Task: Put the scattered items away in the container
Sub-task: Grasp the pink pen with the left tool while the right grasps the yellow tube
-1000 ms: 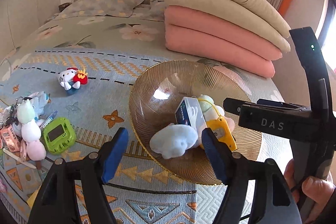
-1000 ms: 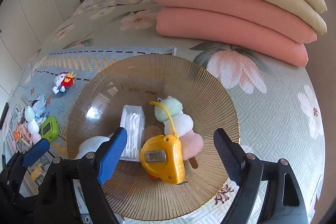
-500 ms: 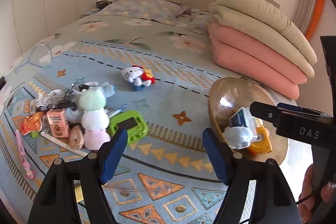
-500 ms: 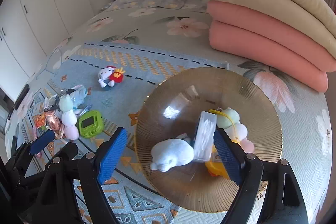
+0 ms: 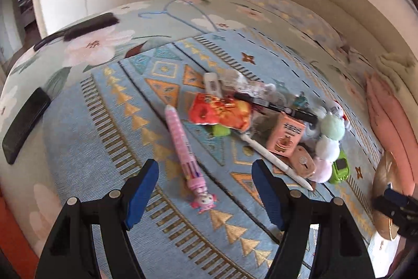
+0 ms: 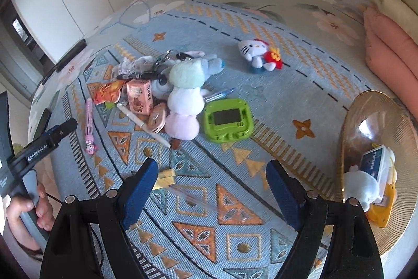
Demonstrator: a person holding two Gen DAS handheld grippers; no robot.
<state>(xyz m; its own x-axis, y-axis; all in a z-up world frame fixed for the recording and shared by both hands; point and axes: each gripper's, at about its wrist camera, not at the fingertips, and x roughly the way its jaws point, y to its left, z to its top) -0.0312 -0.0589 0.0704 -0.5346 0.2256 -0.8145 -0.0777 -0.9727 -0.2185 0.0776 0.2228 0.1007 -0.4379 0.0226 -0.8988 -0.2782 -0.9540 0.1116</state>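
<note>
My left gripper (image 5: 206,194) is open and empty, just above a pink multi-colour pen (image 5: 183,145) on the patterned blue mat. Past it lie an orange snack packet (image 5: 219,111), a peach carton (image 5: 286,134), a white pen (image 5: 277,160) and a black pen (image 5: 274,105). My right gripper (image 6: 211,190) is open and empty over the mat, short of a green gadget (image 6: 228,120) and a pastel dango plush (image 6: 184,98). The amber glass bowl (image 6: 350,122) sits at the right and holds a white plush (image 6: 361,186), a box and a yellow tape measure.
A Hello Kitty plush (image 6: 257,54) lies apart, farther back. A small yellow piece (image 6: 164,178) lies by my right gripper's left finger. Two black flat objects (image 5: 24,122) lie at the bed's left edge. Pink and cream folded quilts (image 6: 389,43) are stacked at the right.
Both grippers swung left, away from the bowl and towards the pile of scattered items. My left gripper now hangs over the pink pen. Both stayed open.
</note>
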